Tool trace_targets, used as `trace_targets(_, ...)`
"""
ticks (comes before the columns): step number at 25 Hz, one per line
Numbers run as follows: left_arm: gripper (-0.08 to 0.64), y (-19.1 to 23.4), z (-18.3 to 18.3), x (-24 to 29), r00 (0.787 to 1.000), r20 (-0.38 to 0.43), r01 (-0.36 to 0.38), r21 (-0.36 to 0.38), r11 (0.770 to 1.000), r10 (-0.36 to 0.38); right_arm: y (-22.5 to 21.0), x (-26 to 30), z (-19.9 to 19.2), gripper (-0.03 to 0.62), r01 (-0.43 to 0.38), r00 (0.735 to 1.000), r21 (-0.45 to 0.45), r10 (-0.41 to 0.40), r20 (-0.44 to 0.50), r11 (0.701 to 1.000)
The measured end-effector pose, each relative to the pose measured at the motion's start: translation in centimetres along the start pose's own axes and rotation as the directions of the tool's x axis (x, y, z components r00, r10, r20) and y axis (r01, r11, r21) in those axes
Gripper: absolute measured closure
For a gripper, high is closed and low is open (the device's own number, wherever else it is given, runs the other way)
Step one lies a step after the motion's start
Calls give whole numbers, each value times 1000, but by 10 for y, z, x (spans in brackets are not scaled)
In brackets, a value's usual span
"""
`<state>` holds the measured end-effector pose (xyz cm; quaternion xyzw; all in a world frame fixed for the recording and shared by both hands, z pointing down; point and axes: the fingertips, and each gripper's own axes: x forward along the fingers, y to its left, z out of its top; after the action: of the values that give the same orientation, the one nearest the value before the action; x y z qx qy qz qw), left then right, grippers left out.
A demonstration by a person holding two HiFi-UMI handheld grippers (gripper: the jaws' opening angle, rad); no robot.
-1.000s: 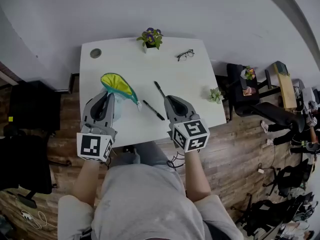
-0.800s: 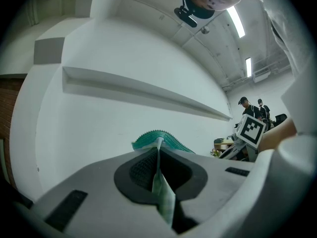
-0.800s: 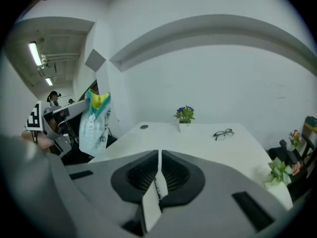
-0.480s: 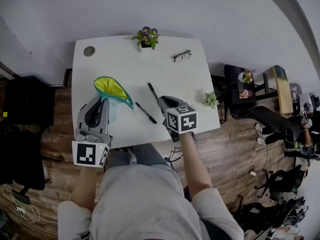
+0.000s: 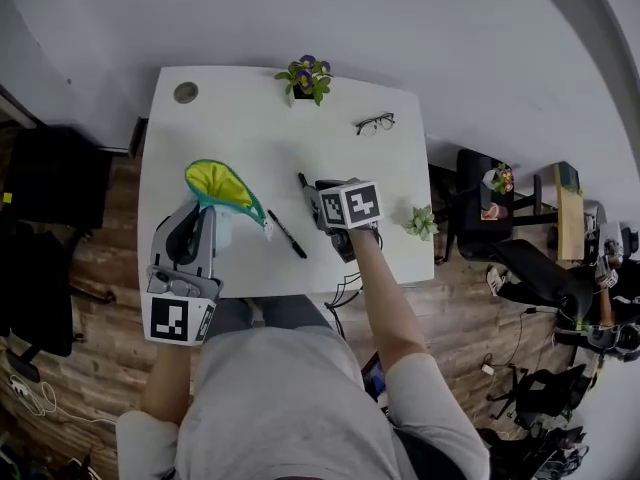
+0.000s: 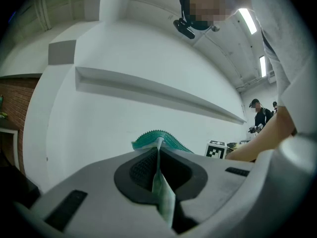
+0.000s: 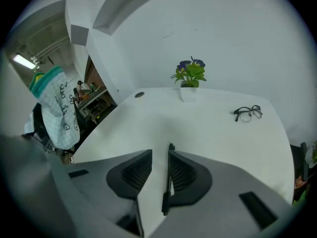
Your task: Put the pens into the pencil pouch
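Looking down in the head view, I see the pencil pouch (image 5: 226,187) raised over the left part of the white table (image 5: 250,118), its teal-rimmed mouth gaping to show yellow lining. How deep that opening goes I cannot tell. My left gripper (image 5: 214,215) holds it from below. One black pen (image 5: 287,234) lies flat between my hands, and a second pen (image 5: 303,181) pokes out from under my right gripper (image 5: 322,200).

In the left gripper view, the left gripper (image 6: 157,155) has its pads pressed together on the pouch's (image 6: 166,202) thin green fabric, with the toothed zip edge above them.

The right gripper view shows the right gripper (image 7: 159,155) spread slightly, with the second pen (image 7: 167,182) lying on the tabletop in the gap, close along one pad. It also shows the pouch's (image 7: 58,114) pale printed side hanging at the left.
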<state>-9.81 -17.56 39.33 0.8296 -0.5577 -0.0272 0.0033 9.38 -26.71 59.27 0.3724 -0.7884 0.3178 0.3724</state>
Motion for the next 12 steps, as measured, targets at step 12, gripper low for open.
trace_targets(12,526,-3,-1,-5,994,-8,-105,18,994,106,-20,59,2,482,-57,979,-47,46,-197,997)
